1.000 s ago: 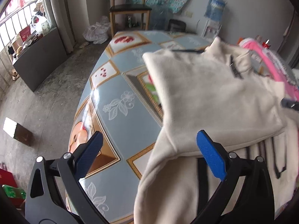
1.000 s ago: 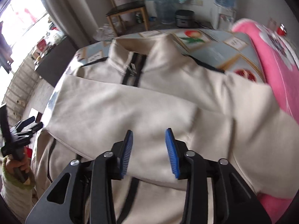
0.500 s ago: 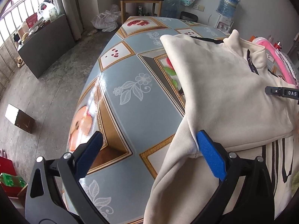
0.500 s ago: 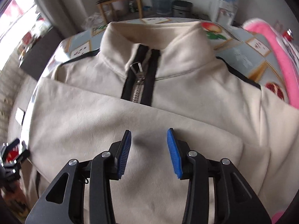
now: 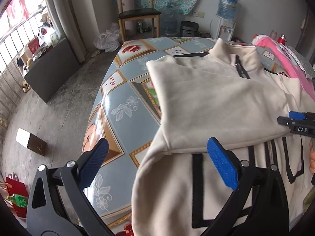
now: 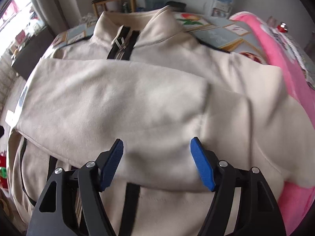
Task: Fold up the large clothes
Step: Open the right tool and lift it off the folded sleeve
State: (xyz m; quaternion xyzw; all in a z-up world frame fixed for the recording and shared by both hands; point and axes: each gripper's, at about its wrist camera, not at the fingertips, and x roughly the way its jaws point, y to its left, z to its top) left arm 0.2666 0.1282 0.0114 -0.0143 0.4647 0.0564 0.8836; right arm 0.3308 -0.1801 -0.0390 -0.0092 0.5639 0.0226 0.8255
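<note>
A cream zip jacket (image 5: pixel 216 102) with black stripes lies on the patterned table (image 5: pixel 126 116), collar at the far end. One sleeve (image 6: pixel 118 98) is folded across its chest. My left gripper (image 5: pixel 159 167) hangs open and empty above the jacket's near left edge, by the sleeve's fold. My right gripper (image 6: pixel 157 163) hovers low over the folded sleeve. Its jaws are opening, with sleeve cloth lying under the gap and the pads not pressing on it. In the left wrist view the right gripper (image 5: pixel 297 122) pokes in at the right edge.
A pink blanket (image 6: pixel 275 63) lies along the table's right side, under the jacket's edge. Beyond the table stand a wooden chair (image 5: pixel 137 13) and a water dispenser (image 5: pixel 226 19). A small box (image 5: pixel 29 141) sits on the concrete floor to the left.
The right gripper's jaws have spread wide and it has dropped closer to the folded sleeve. The left gripper has lifted and drawn back a little, still open.
</note>
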